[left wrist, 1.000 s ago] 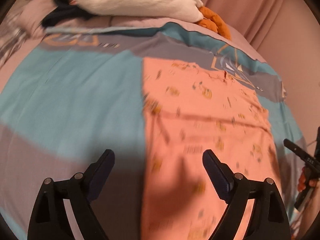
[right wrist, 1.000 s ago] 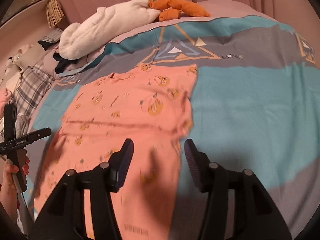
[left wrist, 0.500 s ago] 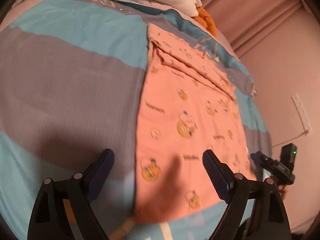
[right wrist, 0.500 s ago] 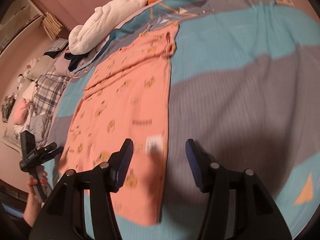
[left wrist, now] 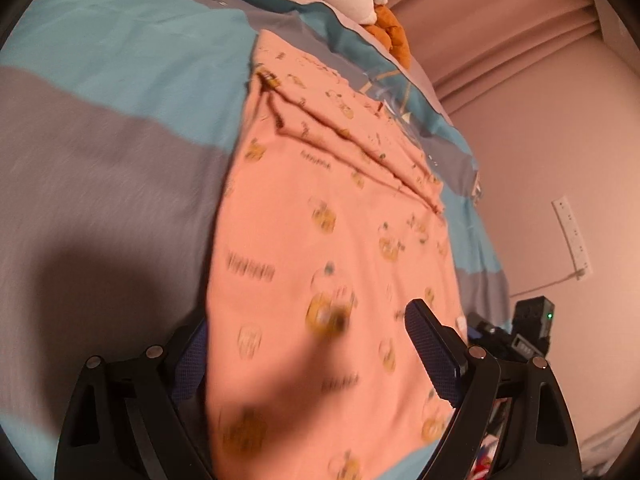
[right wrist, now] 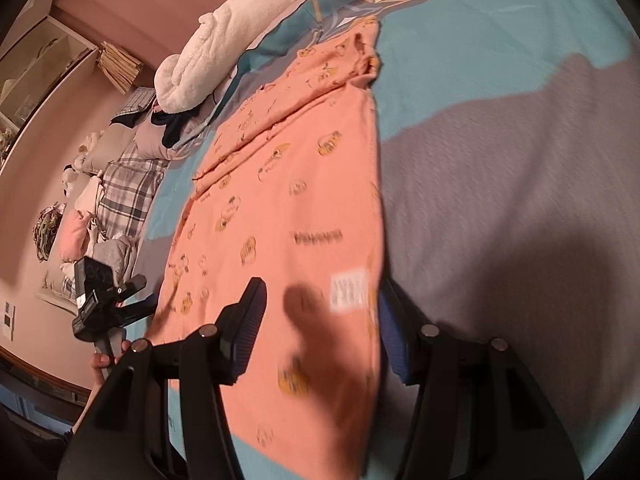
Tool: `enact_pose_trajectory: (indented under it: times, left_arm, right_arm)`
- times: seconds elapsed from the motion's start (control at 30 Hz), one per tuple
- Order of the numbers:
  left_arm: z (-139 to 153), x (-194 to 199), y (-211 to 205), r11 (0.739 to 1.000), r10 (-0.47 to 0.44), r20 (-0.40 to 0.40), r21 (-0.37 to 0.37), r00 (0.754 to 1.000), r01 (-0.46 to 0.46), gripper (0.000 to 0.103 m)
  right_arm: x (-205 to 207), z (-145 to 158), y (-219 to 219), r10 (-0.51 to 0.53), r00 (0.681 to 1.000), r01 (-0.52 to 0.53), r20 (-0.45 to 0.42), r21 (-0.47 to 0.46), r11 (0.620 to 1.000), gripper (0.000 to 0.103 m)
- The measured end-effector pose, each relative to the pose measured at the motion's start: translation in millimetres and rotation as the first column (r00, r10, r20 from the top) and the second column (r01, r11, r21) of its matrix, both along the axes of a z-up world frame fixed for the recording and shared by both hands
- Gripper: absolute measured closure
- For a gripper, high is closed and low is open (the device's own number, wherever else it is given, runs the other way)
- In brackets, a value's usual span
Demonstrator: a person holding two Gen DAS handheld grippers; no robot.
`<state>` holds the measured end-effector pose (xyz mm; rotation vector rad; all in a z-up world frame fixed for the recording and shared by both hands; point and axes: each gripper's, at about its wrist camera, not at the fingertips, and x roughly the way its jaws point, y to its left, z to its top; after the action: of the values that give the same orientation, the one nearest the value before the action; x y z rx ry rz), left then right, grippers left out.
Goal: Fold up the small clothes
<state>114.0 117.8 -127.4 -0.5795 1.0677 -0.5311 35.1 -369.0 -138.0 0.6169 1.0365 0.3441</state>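
**A:** Where is the garment?

**B:** A peach garment printed with small yellow cartoon figures lies spread flat on a bed cover banded in teal and grey. Its far end is folded over on itself.

**A:** And the left hand-held gripper?

**B:** It is released, jaws wide, straddling the near left edge of the garment. One finger sits partly hidden behind that edge; the other hangs over the cloth.

**A:** The right one?

**B:** The right hand-held gripper is also released, about half open, straddling the near right edge beside a white label. The pads are not pressing the cloth.

**A:** Anything else?

**B:** A white fluffy blanket lies at the bed's far end.
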Motion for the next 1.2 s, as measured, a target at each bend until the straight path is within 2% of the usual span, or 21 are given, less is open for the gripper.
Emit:
enact_pose_trajectory:
  times: [0.17,0.33,0.43,0.5,0.63,0.7,0.77,0.87,0.97,1.03,1.1,1.13,1.2]
  left_arm:
    - [0,29,-10,1.000,-0.019,-0.020,-0.004,1.000,0.019,0.014]
    - [-1,29,-7,1.000,-0.016,-0.021,-0.027,1.000,0.015,0.016]
    - [-4,19,-1,0.999,-0.019,-0.027,-0.049,0.999,0.018,0.028]
    - [-6,10,2,0.997,-0.035,-0.037,-0.069,0.999,0.032,0.039]
    - [-14,-14,8,0.993,-0.049,-0.073,-0.113,0.996,0.040,0.055]
    - [-19,-24,14,0.990,-0.030,-0.103,-0.137,0.994,0.015,0.067]
    - [-24,-35,21,0.982,-0.013,-0.133,-0.187,0.991,-0.012,0.068]
    - [-23,-47,21,0.984,-0.010,-0.139,-0.180,0.990,-0.016,0.072]
    - [-23,-46,18,0.992,0.003,-0.152,-0.127,0.988,-0.022,0.082]
    - [-26,-38,18,0.990,0.019,-0.179,-0.131,0.984,-0.043,0.089]
    - [-29,-33,21,0.987,0.044,-0.198,-0.142,0.979,-0.072,0.097]
    - [-29,-33,21,0.984,0.049,-0.200,-0.158,0.979,-0.081,0.099]
    - [-26,-38,25,0.973,0.058,-0.178,-0.208,0.982,-0.095,0.101]
  right_arm:
    - [34,-5,4,0.019,1.000,-0.019,-0.002,0.026,0.999,0.050]
    - [56,-8,2,0.012,1.000,-0.011,-0.010,0.073,0.997,0.050]
    - [53,-8,2,0.006,1.000,-0.005,-0.006,0.095,0.995,0.050]
    - [49,-8,3,0.024,1.000,-0.022,-0.015,0.112,0.994,0.053]
    - [25,-8,13,0.090,0.996,-0.086,-0.028,0.108,0.990,0.058]
    - [10,-7,15,0.109,0.993,-0.105,-0.035,0.115,0.988,0.058]
    - [-2,-7,16,0.111,0.993,-0.104,-0.046,0.136,0.985,0.058]
    - [-16,-8,16,0.109,0.992,-0.098,-0.059,0.170,0.981,0.059]
    - [-22,-8,20,0.108,0.992,-0.097,-0.064,0.153,0.983,0.067]
    - [-21,-10,21,0.094,0.993,-0.084,-0.074,0.125,0.989,0.080]
    - [-19,-15,19,0.080,0.993,-0.069,-0.090,0.119,0.991,0.099]
    - [-17,-17,16,0.069,0.993,-0.057,-0.098,0.118,0.991,0.101]
    - [-19,-16,13,0.057,0.994,-0.044,-0.089,0.140,0.989,0.099]
